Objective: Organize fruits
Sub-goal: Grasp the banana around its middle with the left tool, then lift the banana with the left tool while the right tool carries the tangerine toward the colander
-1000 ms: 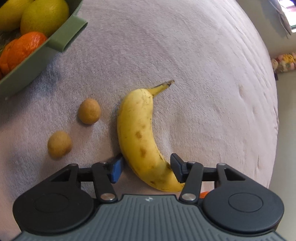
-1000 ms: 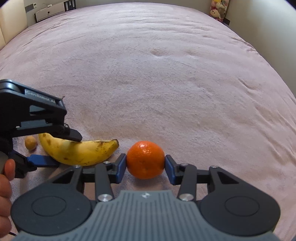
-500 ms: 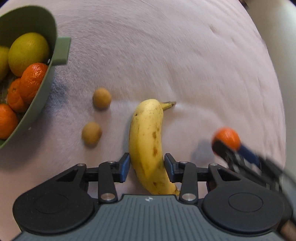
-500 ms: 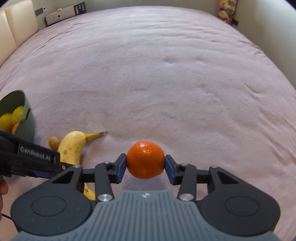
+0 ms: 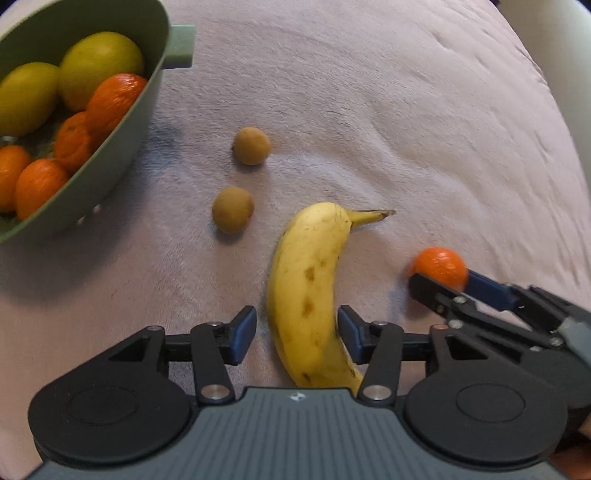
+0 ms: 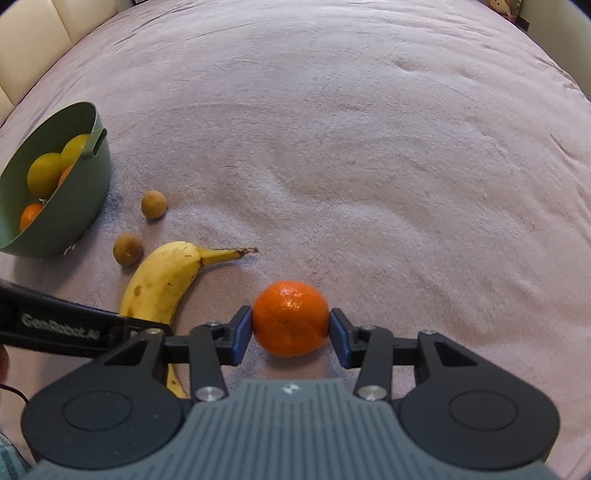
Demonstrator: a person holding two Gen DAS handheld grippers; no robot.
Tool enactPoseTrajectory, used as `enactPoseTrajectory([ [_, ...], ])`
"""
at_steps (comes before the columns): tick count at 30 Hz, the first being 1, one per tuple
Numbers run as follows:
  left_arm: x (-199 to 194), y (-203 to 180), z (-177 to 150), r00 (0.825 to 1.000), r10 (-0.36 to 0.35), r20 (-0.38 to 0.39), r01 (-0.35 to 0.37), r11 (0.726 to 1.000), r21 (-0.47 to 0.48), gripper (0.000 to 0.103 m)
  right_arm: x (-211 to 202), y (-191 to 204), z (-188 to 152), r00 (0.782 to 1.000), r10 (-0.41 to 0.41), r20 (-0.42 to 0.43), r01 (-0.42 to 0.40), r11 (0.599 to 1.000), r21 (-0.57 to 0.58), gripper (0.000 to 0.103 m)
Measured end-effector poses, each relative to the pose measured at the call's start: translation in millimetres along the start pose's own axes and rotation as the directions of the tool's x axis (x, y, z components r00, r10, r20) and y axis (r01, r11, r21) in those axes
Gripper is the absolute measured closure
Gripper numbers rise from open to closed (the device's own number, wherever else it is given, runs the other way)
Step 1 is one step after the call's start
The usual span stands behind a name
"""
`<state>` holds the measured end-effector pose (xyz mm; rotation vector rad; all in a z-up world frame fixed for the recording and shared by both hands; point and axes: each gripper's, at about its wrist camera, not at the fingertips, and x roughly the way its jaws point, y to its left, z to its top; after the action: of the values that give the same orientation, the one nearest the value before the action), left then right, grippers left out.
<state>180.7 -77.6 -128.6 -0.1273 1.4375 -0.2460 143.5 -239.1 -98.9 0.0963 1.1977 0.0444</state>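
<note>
A yellow banana (image 5: 306, 288) lies on the pink blanket between the pads of my left gripper (image 5: 297, 332). The right pad touches it; a small gap shows at the left pad. My right gripper (image 6: 291, 330) is shut on an orange mandarin (image 6: 290, 317), held just right of the banana (image 6: 162, 280). The mandarin also shows in the left wrist view (image 5: 439, 266). A green bowl (image 5: 122, 147) with lemons and mandarins stands at the left, also in the right wrist view (image 6: 85, 206).
Two small brown round fruits (image 5: 251, 146) (image 5: 232, 209) lie on the blanket between the bowl and the banana. The pink blanket (image 6: 332, 147) stretches far ahead. Cream cushions (image 6: 55, 29) border it at the far left.
Both grippers have lifted and swung toward the bowl, which now shows more fully. The left jaws have closed in around the banana. The right gripper keeps holding the mandarin.
</note>
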Motion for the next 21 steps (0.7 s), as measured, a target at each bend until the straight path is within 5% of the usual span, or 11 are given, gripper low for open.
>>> enactPoseTrajectory([
  [9,6,-10,-33,0.987,0.069,0.145,-0.070,0.998,0.001,0.038,4,-9,-9,1.000,-0.003,-0.022,0.003,0.999,0.043,0.060],
  [16,4,-11,-53,0.960,0.100,0.262,-0.091,0.995,-0.045,0.039,16,-4,-16,0.998,-0.051,-0.037,0.051,0.999,0.013,0.060],
  [21,3,-19,-54,0.951,0.120,0.287,-0.136,0.990,0.036,0.039,15,-8,-15,0.998,-0.043,-0.041,0.043,0.999,0.018,0.060],
])
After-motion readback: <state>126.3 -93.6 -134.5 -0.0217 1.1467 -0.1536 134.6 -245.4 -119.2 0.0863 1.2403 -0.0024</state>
